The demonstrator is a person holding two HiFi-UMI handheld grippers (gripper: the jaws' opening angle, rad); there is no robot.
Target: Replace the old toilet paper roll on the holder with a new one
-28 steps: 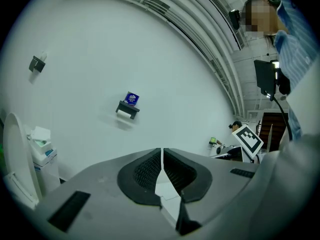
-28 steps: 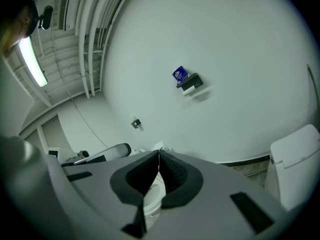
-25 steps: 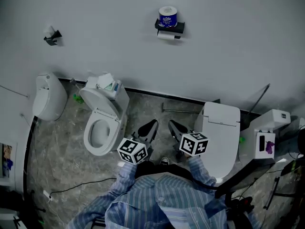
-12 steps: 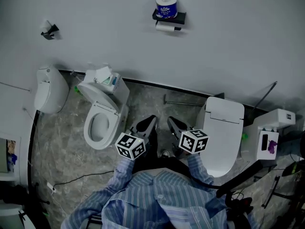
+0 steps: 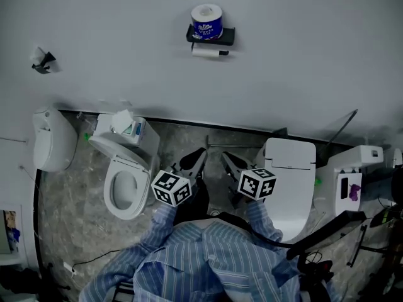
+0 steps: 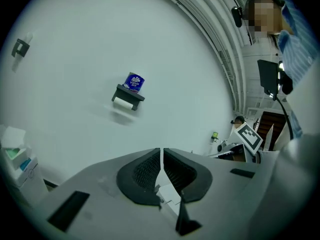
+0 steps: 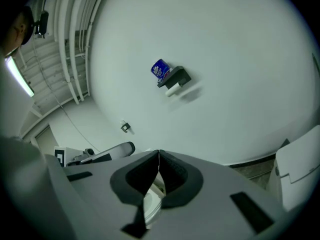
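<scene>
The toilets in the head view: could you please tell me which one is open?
The left toilet, next to the urinal: its bowl is uncovered, while the right toilet has its lid shut.

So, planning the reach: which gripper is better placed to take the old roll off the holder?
Probably right, narrowly. Both are shut, empty and far off, but the right gripper aims nearly at the old roll; the left gripper aims to its right.

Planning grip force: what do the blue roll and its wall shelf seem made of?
Blue roll: soft white paper, seen at its top, inside a blue printed wrapper, probably plastic film. Wall shelf: thin, rigid, matte black; metal or plastic, too small to tell.
</scene>
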